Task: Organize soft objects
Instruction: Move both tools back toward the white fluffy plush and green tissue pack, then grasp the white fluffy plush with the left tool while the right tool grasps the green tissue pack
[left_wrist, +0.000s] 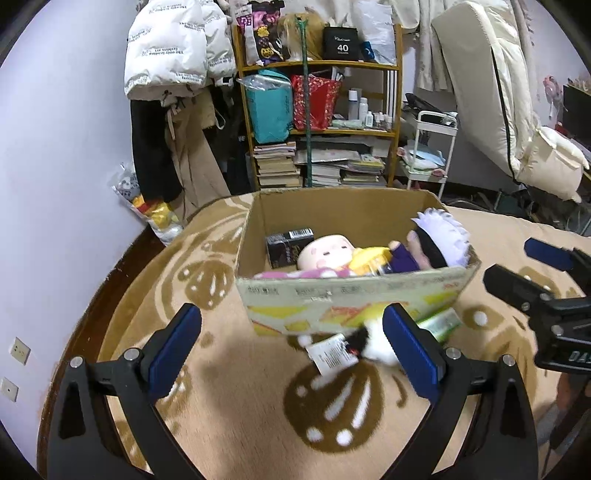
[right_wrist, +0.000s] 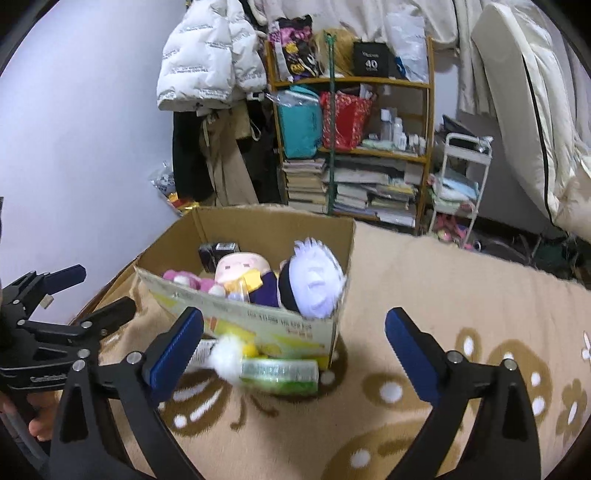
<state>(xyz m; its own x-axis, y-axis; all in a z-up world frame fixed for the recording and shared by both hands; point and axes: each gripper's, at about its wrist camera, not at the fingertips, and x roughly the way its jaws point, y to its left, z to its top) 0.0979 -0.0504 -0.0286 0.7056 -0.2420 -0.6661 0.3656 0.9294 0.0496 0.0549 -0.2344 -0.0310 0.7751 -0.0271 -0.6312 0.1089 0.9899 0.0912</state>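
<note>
A cardboard box (left_wrist: 354, 295) of plush dolls (left_wrist: 325, 254) sits on the patterned bed cover (left_wrist: 229, 398). A white furry toy (right_wrist: 227, 356) and green packet (right_wrist: 280, 374) lie against its near wall. Left gripper (left_wrist: 291, 354) and right gripper (right_wrist: 293, 354) both gape, holding nothing. A crowded bookshelf (left_wrist: 321, 122) stands beyond.

The cardboard box (left_wrist: 354, 302) stands on the bed (left_wrist: 229, 406) in the middle of the frame. In the box lie a doll (left_wrist: 325, 254) and, to its right, a plush figure (left_wrist: 439, 240). Before the box, touching its front wall, lie a small plush toy (left_wrist: 369, 343) and a packet (right_wrist: 279, 373). Behind the bed stands a shelf (left_wrist: 317, 66), at the upper centre.
</note>
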